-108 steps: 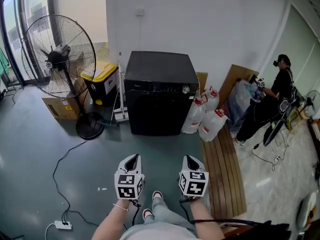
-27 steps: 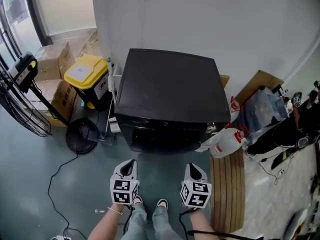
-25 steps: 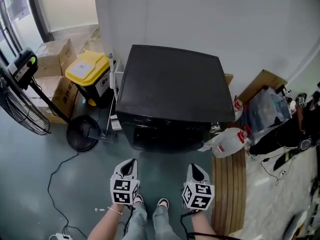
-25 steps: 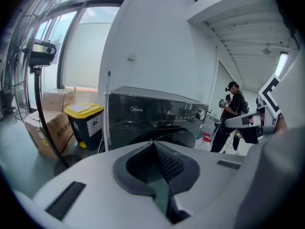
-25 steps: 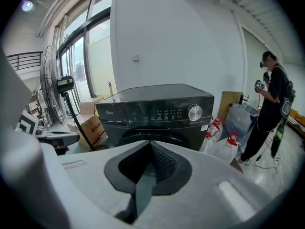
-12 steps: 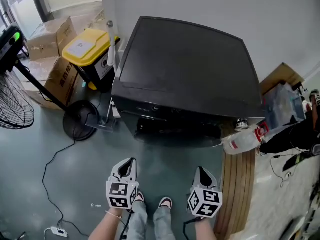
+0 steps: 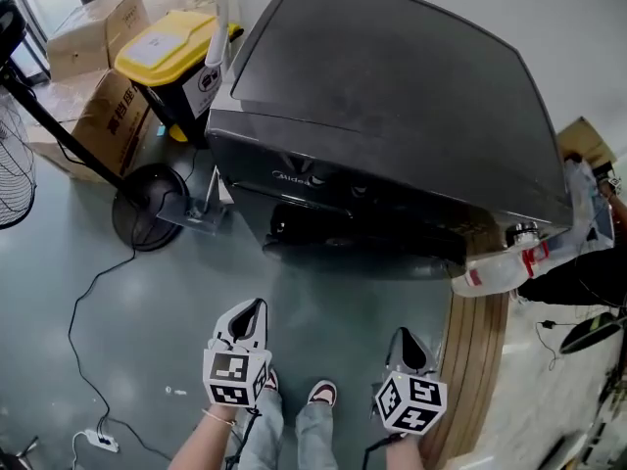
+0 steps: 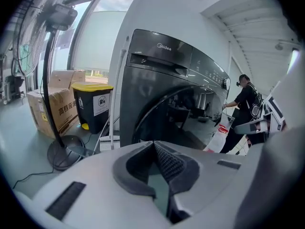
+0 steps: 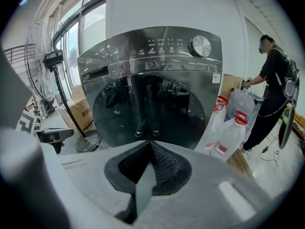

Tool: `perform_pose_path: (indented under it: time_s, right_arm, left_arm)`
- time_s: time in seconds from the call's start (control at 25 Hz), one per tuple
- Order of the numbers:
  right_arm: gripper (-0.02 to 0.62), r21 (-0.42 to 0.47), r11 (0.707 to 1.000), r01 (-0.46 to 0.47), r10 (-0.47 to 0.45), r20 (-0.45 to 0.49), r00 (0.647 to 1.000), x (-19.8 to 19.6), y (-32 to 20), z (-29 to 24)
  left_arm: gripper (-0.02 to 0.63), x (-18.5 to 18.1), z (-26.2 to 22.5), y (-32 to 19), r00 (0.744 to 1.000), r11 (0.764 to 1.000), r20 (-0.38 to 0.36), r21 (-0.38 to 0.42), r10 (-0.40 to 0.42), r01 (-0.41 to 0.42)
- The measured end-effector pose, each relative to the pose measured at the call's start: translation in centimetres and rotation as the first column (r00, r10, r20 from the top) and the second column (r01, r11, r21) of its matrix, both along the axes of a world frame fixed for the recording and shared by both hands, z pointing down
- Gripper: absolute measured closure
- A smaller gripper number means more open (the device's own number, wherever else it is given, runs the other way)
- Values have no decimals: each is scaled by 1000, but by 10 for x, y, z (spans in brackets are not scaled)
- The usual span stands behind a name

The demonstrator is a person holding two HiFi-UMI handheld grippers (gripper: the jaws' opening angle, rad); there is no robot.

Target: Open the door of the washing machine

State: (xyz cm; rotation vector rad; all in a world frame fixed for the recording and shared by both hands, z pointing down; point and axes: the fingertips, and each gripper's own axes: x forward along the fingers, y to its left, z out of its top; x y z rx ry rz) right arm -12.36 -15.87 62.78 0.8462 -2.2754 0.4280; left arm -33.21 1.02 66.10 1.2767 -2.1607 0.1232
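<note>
You had closed in on the washing machine [image 7: 382,76] and dropped low. A second earlier its flat top sat mid-frame in the head view; now it filled the upper half, with the front face tucked under its edge. That put the door [image 9: 147,109] straight ahead of both grippers but well short of touch, and it looked shut, so the opening itself had not begun.

The left gripper [image 7: 257,306] had its ribbed pads pressed together on nothing. The right gripper [image 7: 402,333] was likewise closed and empty.

The cabinet was dark, smooth metal with square corners. The door was a big round pane of glossy dark glass, mirror-like enough to show your legs. A silver dial [image 9: 200,46] sat at the panel's right end. From these angles I couldn't make out a handle or recess on the door's rim.
</note>
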Motion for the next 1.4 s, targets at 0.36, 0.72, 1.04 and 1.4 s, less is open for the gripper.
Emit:
perform_pose_path:
  time_s: [0.36, 0.72, 1.04, 1.4]
  right_arm:
    - [589, -2, 1000, -5, 5, -14, 1000, 0, 0, 9]
    - [589, -17, 999, -28, 28, -18, 999, 1, 0, 10]
    - [589, -34, 997, -74, 73, -27, 997, 5, -2, 14]
    - [589, -36, 990, -138, 137, -36, 990, 10, -8, 16]
  left_arm:
    - [600, -3, 6, -5, 1000, 1000, -17, 28, 5, -5]
    - [597, -10, 1, -19, 992, 992, 9, 39, 123, -123]
    - [485, -25, -4, -41, 970, 971, 61, 15, 236, -237]
    - [434, -40, -13, -69, 884, 905, 196, -59, 425, -422]
